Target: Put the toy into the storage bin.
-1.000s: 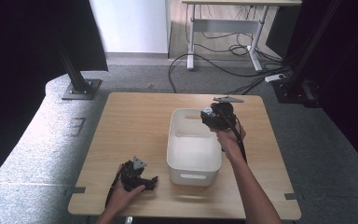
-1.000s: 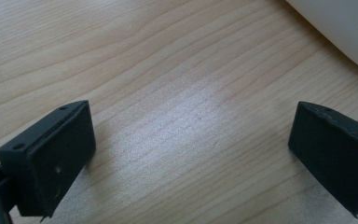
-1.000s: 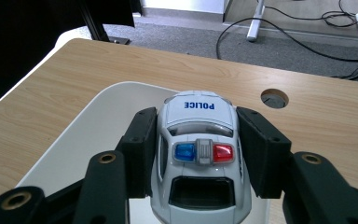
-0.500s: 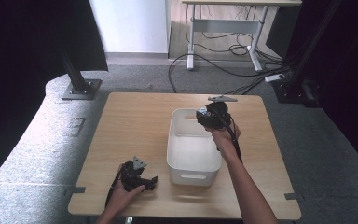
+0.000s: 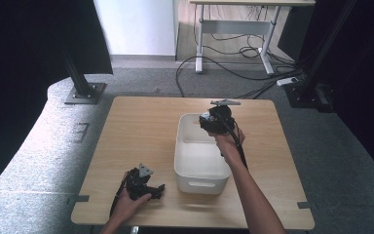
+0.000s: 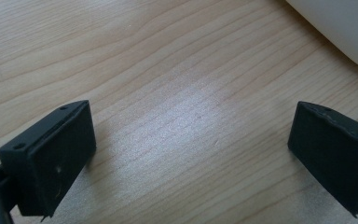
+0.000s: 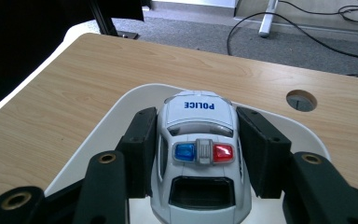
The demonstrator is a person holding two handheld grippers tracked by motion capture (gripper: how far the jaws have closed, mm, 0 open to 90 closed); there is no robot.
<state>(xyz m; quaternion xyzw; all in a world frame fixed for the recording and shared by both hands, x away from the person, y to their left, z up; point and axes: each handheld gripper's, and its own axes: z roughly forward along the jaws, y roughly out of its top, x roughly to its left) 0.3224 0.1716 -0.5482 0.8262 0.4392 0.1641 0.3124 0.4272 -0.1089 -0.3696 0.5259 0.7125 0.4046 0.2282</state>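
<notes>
Right claw (image 5: pixel 209 122) shifted slightly toward bin's far end since earlier frame; left claw (image 5: pixel 157 189) unmoved on counter (image 5: pixel 136 131), jaws wide, nothing between. Right claw grips toy police car (image 7: pixel 199 158) by its sides, over white bin (image 5: pixel 198 181). Step judged: set car in bin. Lower inside walls, keep level, release near floor, avoid rim.

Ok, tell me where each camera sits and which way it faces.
High view: above the person's side, looking forward and down on the table; both forearms, left gripper and right gripper show.
Left gripper view: on the left gripper, looking down at bare wood past its open jaws.
Right gripper view: on the right gripper, looking over the white bin, jaws shut on the toy police car.
Shared: table and bin.
</notes>
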